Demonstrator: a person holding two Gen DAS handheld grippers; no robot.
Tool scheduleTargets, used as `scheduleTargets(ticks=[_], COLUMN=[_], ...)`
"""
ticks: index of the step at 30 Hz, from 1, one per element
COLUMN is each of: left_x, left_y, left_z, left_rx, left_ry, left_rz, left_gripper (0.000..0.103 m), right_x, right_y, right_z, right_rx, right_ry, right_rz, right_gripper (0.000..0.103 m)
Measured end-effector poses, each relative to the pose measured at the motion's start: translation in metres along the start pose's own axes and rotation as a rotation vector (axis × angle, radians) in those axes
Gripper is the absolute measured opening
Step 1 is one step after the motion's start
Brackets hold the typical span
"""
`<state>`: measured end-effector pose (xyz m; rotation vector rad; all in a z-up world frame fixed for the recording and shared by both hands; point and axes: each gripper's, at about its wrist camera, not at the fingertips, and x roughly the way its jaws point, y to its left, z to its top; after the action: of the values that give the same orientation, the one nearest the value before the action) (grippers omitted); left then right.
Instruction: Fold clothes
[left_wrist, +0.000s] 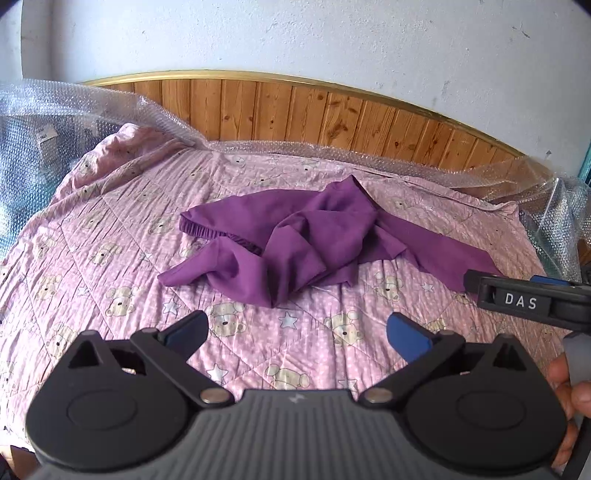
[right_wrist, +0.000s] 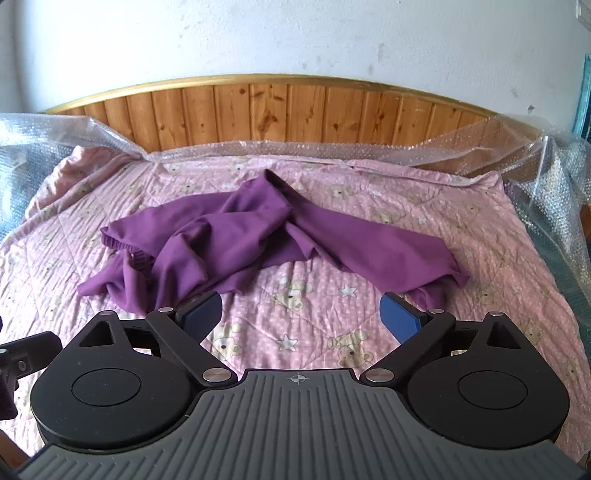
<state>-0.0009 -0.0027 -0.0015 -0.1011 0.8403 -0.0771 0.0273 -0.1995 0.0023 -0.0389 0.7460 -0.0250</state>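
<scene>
A crumpled purple garment (left_wrist: 295, 240) lies in a heap in the middle of a pink bear-print quilt (left_wrist: 110, 258); an elastic waistband shows at its left side. It also shows in the right wrist view (right_wrist: 236, 236), with one long part stretching to the right. My left gripper (left_wrist: 297, 328) is open and empty, hovering over the quilt just short of the garment. My right gripper (right_wrist: 301, 312) is open and empty, with its fingertips near the garment's front edge. The right gripper's side (left_wrist: 524, 299) shows in the left wrist view.
A wooden headboard (left_wrist: 295, 110) with a gold rim stands behind the bed against a white wall. Bubble wrap (left_wrist: 55, 107) lines the far and side edges of the bed, also in the right wrist view (right_wrist: 535, 155). The quilt (right_wrist: 480, 206) spreads around the garment.
</scene>
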Motion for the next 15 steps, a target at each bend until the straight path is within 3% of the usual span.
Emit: scheduleTargets(ticks=[7, 10, 15], left_x=[0.003, 0.004, 0.001], left_y=[-0.008, -0.013, -0.010], left_z=[-0.006, -0.005, -0.002], left_rx=[0.099, 0.147, 0.147], left_ry=[-0.006, -0.016, -0.004], left_rz=[-0.002, 0.037, 0.039], left_gripper=[0.103, 0.103, 0.103], right_x=[-0.002, -0.002, -0.001], right_y=[0.000, 0.000, 0.001], right_z=[-0.002, -0.004, -0.007], right_rx=[0.004, 0.006, 0.009], right_ry=[0.000, 0.001, 0.008], right_rz=[-0.003, -0.004, 0.002], right_gripper=[0.096, 0.097, 0.098])
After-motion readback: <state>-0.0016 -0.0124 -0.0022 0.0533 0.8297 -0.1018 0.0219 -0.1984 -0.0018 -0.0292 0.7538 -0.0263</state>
